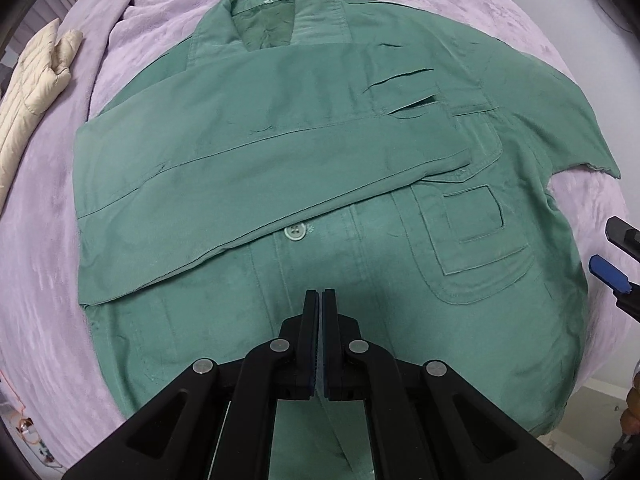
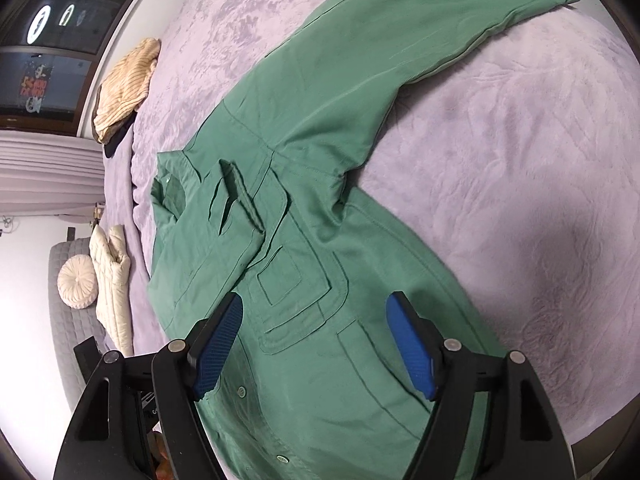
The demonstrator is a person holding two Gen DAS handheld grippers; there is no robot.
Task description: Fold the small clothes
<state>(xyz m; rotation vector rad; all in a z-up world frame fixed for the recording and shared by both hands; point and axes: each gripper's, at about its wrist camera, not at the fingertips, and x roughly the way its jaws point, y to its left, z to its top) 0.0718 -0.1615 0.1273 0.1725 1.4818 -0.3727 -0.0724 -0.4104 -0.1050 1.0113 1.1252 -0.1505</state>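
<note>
**Green shirt spread on the bed, one sleeve folded across**

While the green shirt (image 1: 320,152) lies front-up on the lilac blanket (image 1: 48,240) of the bed, one sleeve (image 1: 248,184) is seen folded across its chest, with the cuff resting near the chest pocket (image 1: 476,236). The other sleeve (image 2: 420,52) is stretched out to the side, flat on the blanket. A button (image 1: 295,233) is visible just below the folded sleeve, on the placket.

The left gripper (image 1: 321,300) is held above the lower part of the shirt, pointing down; its jaws are pressed almost together and nothing is caught between them. The right gripper (image 2: 316,344) is held over the shirt's pocket side with its jaws spread wide, the blue pads (image 2: 412,348) clear of the cloth, nothing gripped.

At the blanket's far edge a cream quilted garment (image 1: 36,80) is laid, and a tan ribbed garment (image 2: 128,84) is piled beyond it. A round cream cushion (image 2: 78,282) is seen on a grey sofa (image 2: 66,332) beside the bed.
</note>
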